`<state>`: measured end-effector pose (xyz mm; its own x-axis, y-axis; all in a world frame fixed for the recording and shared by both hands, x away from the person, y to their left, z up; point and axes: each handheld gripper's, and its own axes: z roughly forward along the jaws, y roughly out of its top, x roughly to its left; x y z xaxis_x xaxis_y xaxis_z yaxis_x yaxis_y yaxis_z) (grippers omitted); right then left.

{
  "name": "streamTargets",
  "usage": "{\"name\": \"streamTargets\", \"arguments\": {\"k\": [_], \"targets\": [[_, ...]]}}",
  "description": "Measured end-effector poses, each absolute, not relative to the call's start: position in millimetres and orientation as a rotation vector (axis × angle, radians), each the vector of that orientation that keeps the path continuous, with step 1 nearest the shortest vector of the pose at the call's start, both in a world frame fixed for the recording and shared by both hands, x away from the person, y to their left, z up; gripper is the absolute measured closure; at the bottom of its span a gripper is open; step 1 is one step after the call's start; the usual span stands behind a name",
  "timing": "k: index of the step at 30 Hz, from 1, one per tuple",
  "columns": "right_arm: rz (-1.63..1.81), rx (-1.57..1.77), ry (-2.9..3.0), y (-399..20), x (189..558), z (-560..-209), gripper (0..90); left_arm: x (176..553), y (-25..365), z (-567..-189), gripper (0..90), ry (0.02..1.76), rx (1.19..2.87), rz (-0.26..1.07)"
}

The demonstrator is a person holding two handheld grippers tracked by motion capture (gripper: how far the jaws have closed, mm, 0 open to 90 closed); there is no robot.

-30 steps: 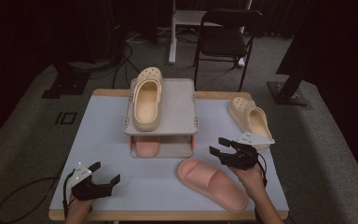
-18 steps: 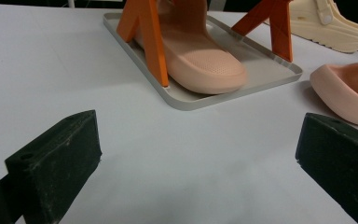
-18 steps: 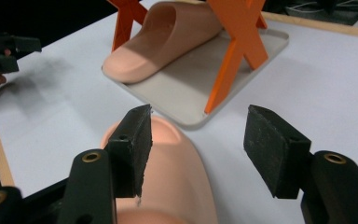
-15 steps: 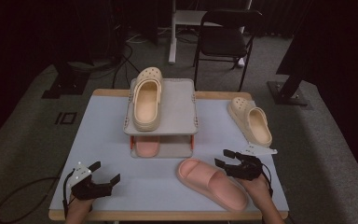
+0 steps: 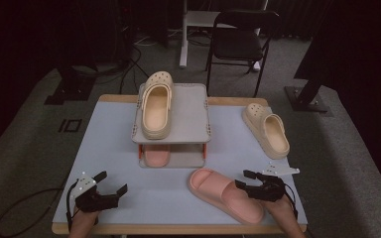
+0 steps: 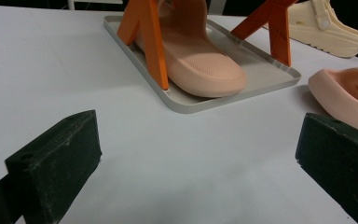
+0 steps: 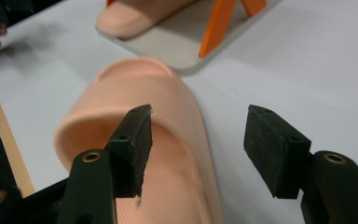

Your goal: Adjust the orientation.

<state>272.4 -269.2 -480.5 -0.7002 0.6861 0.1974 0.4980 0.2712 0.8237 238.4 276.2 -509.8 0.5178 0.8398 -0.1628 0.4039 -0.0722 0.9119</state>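
the right gripper (image 5: 250,183) is held with jaws apart over the pink slide sandal (image 5: 225,193) lying on the table (image 5: 104,144), gripping nothing. the left gripper (image 5: 110,188) is released near the table's front-left edge.

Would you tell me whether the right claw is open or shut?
Open: the right claw has its jaws apart, straddling the pink slipper's edge without pressing it.

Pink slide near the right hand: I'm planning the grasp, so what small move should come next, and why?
Probably lower the right tool a little further so its open jaws straddle the outer edge of the pink slide, then close. One jaw hangs over the footbed, the other beyond the rim, and nothing is gripped yet.
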Motion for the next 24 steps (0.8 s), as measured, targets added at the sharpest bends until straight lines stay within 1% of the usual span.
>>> {"name": "streamTargets", "arguments": {"k": [10, 15, 16, 18, 20, 22, 23, 24], "targets": [[1.332, 1.101, 2.436, -262.9, 275.0, -499.9, 41.1, 238.4, 276.3, -510.4, 0.1, 1.065, 1.686, 0.505], [1.311, 1.056, 2.455, -257.0, 279.5, -500.5, 43.9, 238.4, 276.2, -510.5, 0.1, 1.061, 1.693, 0.505], [1.308, 1.045, 2.459, -256.0, 279.8, -499.5, 46.5, 238.4, 276.2, -510.5, 0.1, 1.06, 1.692, 0.504], [1.306, 1.035, 2.46, -255.4, 280.2, -498.9, 48.1, 238.4, 276.5, -510.5, 0.1, 1.062, 1.693, 0.504], [1.293, 1.009, 2.472, -251.6, 282.6, -496.9, 56.6, 238.5, 276.4, -510.7, 0.1, 1.063, 1.692, 0.501], [1.294, 0.991, 2.48, -249.5, 284.4, -496.3, 60.2, 238.5, 276.3, -510.7, 0.1, 1.061, 1.693, 0.502], [1.295, 0.984, 2.485, -248.4, 285.4, -496.1, 64.2, 238.5, 276.1, -510.7, 0.1, 1.061, 1.693, 0.502], [1.295, 0.984, 2.485, -248.4, 285.4, -496.1, 64.2, 238.5, 276.1, -510.7, 0.1, 1.061, 1.693, 0.502]]}}
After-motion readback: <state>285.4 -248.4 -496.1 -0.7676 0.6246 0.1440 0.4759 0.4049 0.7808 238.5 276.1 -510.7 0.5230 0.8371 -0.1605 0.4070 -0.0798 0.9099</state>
